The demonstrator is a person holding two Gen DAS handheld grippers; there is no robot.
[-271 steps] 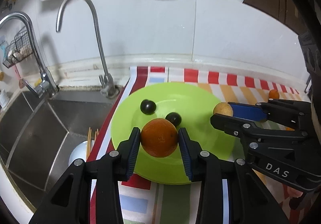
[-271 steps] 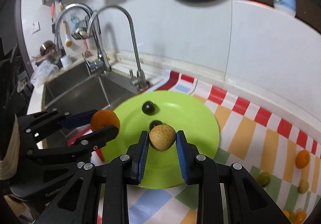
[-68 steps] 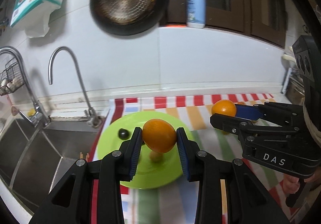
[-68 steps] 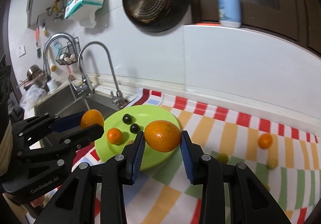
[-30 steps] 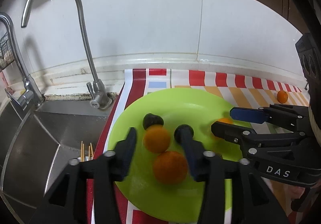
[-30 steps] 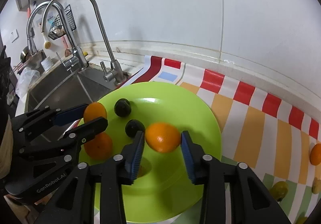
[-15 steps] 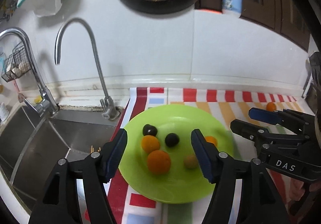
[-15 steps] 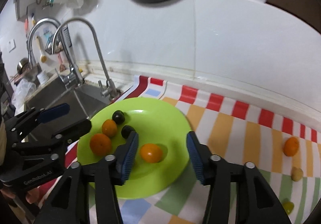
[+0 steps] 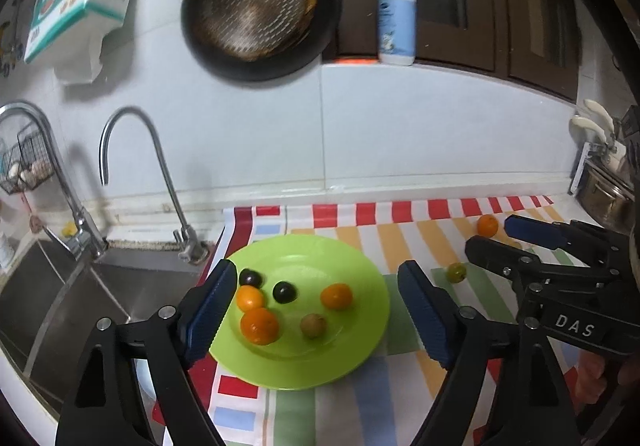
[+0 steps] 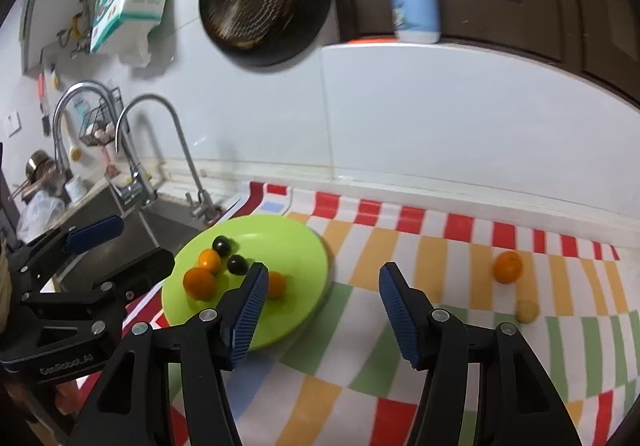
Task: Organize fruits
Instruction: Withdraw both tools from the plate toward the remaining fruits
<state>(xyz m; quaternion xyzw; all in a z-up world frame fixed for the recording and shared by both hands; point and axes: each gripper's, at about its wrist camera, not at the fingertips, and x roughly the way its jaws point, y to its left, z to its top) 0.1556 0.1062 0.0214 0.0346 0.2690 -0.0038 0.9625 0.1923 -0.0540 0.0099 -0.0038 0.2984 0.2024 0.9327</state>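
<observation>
Frying pan hung on wall above gooseneck faucet. Soap pump bottle stood on ledge. Steel sink left of striped tablecloth.

dim indoor light | soft shadows | fisheye-warped edges | slight blur

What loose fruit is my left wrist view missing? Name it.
Observer: A pale yellow fruit lies on the cloth; your view doesn't show it.
Operator: Place it against the loose orange.
Observer: It sits just right of the orange and nearer the right wrist camera, with a gap between them.
</observation>
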